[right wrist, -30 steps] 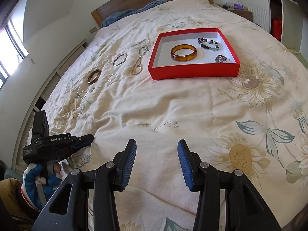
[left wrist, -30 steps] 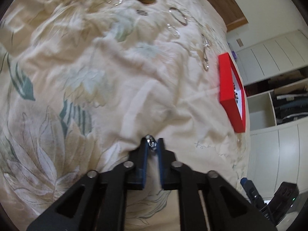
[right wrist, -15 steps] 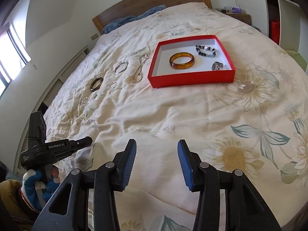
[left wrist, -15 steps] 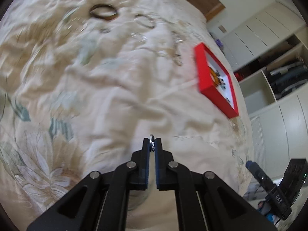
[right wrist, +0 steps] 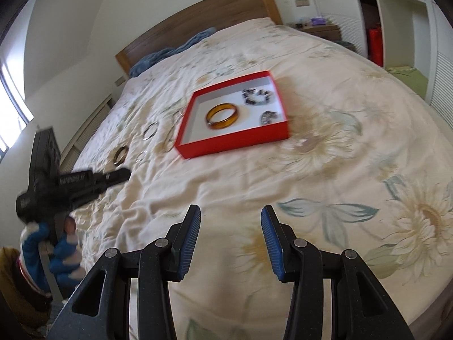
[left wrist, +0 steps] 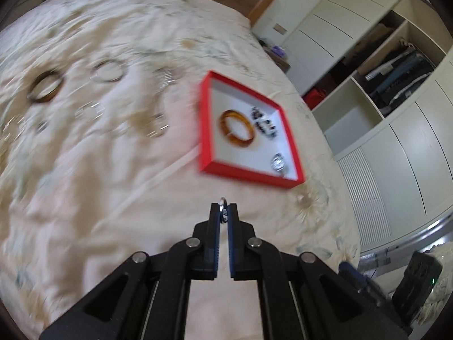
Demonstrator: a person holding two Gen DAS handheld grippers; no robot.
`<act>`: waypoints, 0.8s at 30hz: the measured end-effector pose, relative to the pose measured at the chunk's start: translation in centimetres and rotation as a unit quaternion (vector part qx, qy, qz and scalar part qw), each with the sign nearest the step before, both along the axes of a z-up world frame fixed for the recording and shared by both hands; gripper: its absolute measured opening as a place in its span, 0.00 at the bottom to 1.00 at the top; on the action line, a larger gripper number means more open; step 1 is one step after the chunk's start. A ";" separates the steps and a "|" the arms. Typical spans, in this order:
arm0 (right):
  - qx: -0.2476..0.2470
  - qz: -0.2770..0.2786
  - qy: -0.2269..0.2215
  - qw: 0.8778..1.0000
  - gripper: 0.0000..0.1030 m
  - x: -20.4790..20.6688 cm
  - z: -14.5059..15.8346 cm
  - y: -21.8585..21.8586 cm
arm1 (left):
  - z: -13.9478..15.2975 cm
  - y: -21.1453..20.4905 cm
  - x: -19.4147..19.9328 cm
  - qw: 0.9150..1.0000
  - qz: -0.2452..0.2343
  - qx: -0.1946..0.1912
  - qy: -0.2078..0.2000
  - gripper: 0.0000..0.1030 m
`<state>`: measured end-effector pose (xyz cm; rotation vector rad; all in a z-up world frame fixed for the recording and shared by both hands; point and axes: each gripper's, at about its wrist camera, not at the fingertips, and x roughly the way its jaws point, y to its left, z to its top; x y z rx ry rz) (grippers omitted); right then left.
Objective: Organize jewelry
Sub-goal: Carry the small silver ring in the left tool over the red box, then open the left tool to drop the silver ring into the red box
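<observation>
My left gripper [left wrist: 223, 208] is shut on a small silver ring [left wrist: 223, 201] and holds it above the bedspread, short of the red tray [left wrist: 246, 173]. The tray holds an amber bangle [left wrist: 236, 131], a dark bead bracelet [left wrist: 263, 121] and a silver ring [left wrist: 278, 162]. Several loose bracelets lie to the tray's left, among them a brown bangle [left wrist: 45, 87] and a silver hoop [left wrist: 108, 70]. My right gripper [right wrist: 230, 228] is open and empty over the bed's near side. It sees the tray [right wrist: 232, 144] ahead and my left gripper [right wrist: 120, 174] at the left.
The floral bedspread [right wrist: 325, 170] covers the whole bed. A wooden headboard [right wrist: 198, 22] and a blue blanket [right wrist: 170, 52] are at the far end. White wardrobes and open shelves [left wrist: 382, 85] stand along the right of the bed.
My left gripper has swung right with the ring, so the red tray now lies almost straight ahead and closer. The right gripper has risen and tilted a little and stays open.
</observation>
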<state>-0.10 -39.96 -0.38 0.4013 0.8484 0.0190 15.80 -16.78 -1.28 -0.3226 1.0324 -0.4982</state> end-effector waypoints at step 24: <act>0.014 -0.077 0.026 0.997 0.43 4.5 -3.9 -9.7 | -7.3 -14.9 16.1 0.992 -0.047 0.117 -0.010 0.05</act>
